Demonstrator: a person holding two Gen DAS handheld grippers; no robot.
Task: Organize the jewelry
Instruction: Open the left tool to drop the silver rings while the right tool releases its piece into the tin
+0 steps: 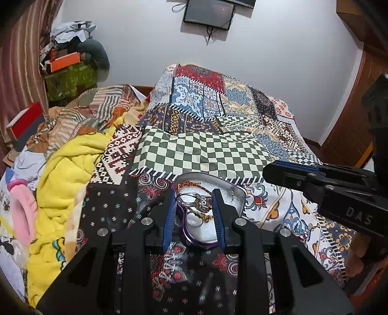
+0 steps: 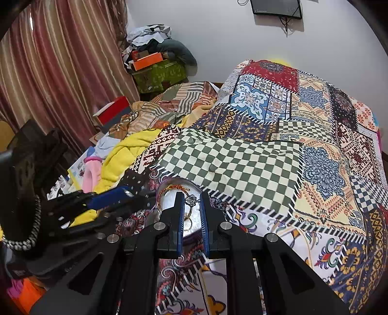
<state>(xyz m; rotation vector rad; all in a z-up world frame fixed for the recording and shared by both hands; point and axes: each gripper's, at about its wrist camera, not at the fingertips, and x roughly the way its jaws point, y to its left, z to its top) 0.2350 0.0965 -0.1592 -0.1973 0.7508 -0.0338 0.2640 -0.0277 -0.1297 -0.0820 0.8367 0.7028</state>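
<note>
- Silver tray [image 1: 238, 193] on the patchwork bedspread [image 1: 206, 150], holding rings [image 1: 194, 202].
- My left gripper [image 1: 194, 193]: jaws parted, straddling the rings.
- My right gripper [image 2: 191, 195]: narrow gap, a small silver charm [image 2: 191, 200] between the tips; grip uncertain.

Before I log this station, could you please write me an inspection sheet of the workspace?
Surface: patchwork bedspread, rumpled, covering the bed.
Job's things: purple-rimmed tray lying on the bedspread, holding silver rings, a red-orange thread bracelet and a gold ring.
Clutter: yellow blanket, pink fabric item, red box, orange box on a pile in the corner.
Grippers: left gripper open over the tray; right gripper open, a small silver charm between its fingers.
Cables: black cable hanging below the wall screen.
Surroundings: striped curtain, white wall, wall screen, wooden door.
</note>
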